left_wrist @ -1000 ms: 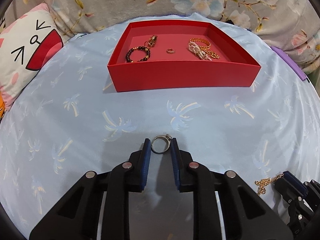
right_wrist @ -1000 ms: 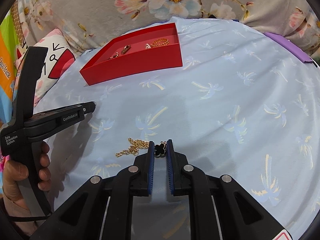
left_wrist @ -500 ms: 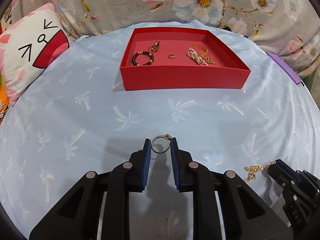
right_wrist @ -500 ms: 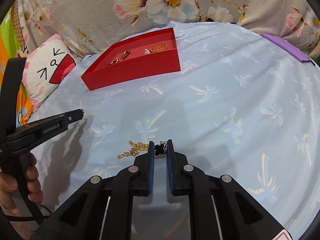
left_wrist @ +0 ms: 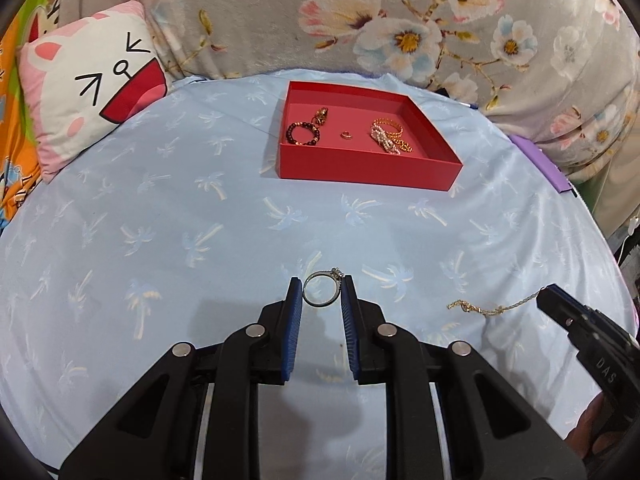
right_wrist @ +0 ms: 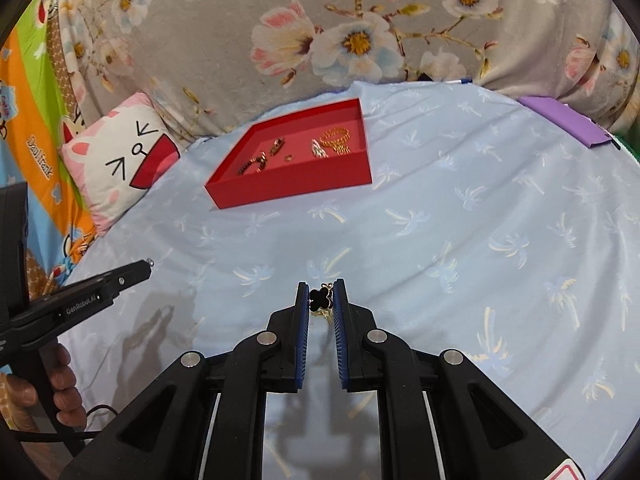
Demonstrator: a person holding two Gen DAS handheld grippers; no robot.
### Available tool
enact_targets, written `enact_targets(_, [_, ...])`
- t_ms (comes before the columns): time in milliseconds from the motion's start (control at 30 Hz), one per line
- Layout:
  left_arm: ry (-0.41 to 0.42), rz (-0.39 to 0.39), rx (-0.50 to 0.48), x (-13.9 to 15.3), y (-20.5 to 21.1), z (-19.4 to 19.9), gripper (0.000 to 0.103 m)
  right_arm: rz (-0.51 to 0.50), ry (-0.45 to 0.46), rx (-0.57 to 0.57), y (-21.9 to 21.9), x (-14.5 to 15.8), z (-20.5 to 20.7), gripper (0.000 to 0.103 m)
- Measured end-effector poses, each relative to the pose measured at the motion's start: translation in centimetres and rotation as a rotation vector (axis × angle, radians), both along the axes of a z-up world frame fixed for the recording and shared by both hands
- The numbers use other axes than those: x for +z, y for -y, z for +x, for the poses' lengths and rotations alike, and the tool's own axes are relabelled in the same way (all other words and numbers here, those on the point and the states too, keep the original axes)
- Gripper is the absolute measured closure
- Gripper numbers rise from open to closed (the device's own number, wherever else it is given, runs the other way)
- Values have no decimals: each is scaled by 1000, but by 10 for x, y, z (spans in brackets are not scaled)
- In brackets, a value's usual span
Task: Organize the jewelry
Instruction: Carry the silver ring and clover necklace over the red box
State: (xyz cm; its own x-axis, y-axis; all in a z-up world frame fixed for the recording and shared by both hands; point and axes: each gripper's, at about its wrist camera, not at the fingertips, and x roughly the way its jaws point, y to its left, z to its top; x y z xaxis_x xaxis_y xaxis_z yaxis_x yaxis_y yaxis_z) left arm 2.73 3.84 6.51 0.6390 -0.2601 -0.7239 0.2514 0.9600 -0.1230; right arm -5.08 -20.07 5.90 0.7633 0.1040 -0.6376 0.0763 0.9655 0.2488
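Two pieces held: both off the bedsheet, short of the red tray near its far edge.
left gripper: clamped across silver ring; light, rigid, slippery, grip on the band.
right gripper: pinching black clover pendant; gold chain limp, dangling, likely to snag.

The left wrist view looks forward along its own fingers, raised above the blue palm-print cloth and facing the red tray almost square on. The right wrist view sits further right, seeing the tray obliquely and further off. Both share the tray, the cat pillow and the flowered backdrop.
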Motion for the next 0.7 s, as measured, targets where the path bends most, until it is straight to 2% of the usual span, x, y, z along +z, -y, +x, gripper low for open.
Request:
enact_targets(367, [60, -25, -17, 38, -13, -18, 84, -48, 138, 34, -4, 71, -17, 92])
enact_targets(533, [97, -28, -44, 60, -7, -11, 84, -66, 192, 61, -5, 100, -7, 92])
enact_targets(700, [139, -34, -78, 82, 6, 10, 84, -90, 237, 76, -3, 122, 22, 92])
